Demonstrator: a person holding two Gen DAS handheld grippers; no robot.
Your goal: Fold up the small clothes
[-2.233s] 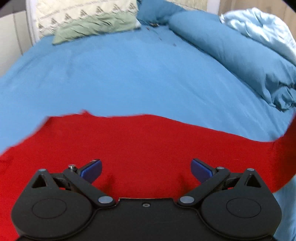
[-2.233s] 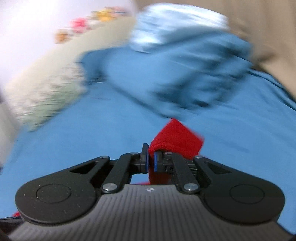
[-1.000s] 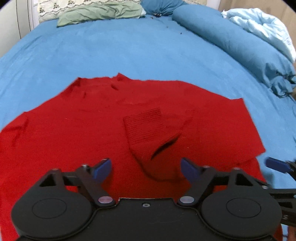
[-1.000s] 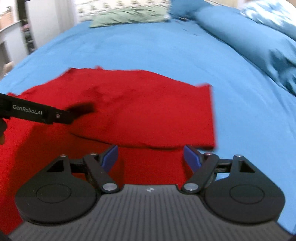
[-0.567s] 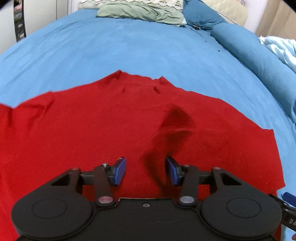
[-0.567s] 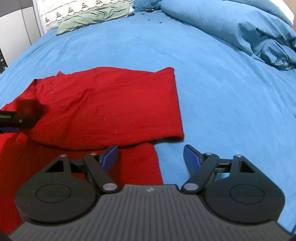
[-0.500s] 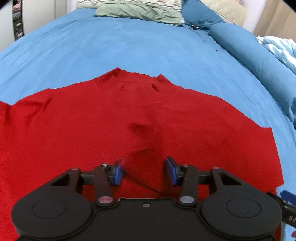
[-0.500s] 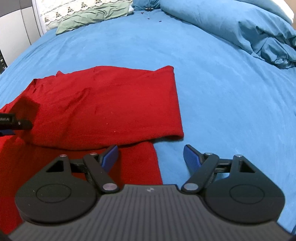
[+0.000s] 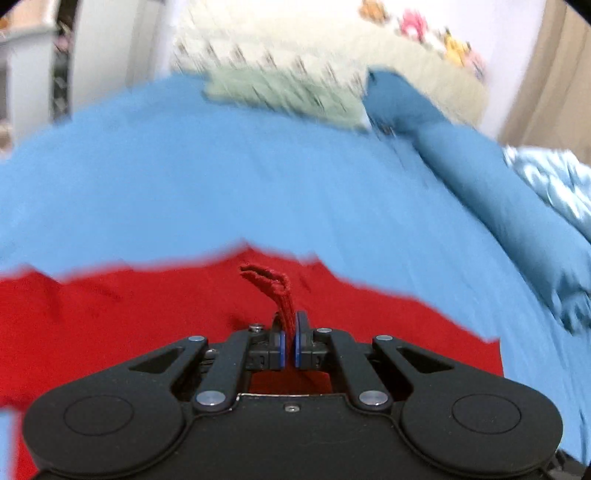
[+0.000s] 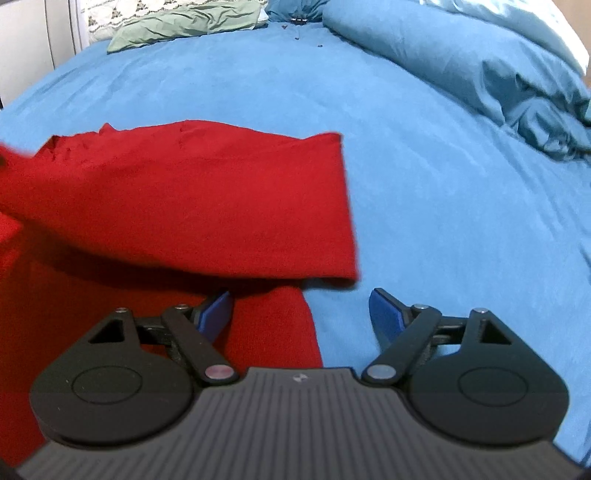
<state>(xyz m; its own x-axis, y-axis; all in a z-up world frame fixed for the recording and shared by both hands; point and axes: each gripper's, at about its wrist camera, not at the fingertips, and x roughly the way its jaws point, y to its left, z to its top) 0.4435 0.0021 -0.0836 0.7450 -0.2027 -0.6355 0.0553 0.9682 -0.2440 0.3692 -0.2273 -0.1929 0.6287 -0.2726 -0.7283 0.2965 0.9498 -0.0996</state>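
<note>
A red knit garment (image 9: 122, 317) lies spread on the blue bed sheet (image 9: 229, 184). My left gripper (image 9: 289, 332) is shut on a pinched-up strip of the red garment, which stands up between the blue pads. In the right wrist view the red garment (image 10: 192, 199) has its right side folded over, with a straight edge at the right. My right gripper (image 10: 301, 314) is open and empty, low over the garment's lower right corner where red cloth meets the sheet (image 10: 443, 206).
A rolled blue duvet (image 10: 480, 62) runs along the right side of the bed. A green cloth (image 10: 184, 22) and a patterned pillow (image 9: 266, 55) lie at the head. A white cabinet (image 9: 33, 74) stands to the left.
My left gripper has shut on a piece of the red garment and its view has tipped up toward the headboard. My right gripper has stayed open and moved closer to the folded edge.
</note>
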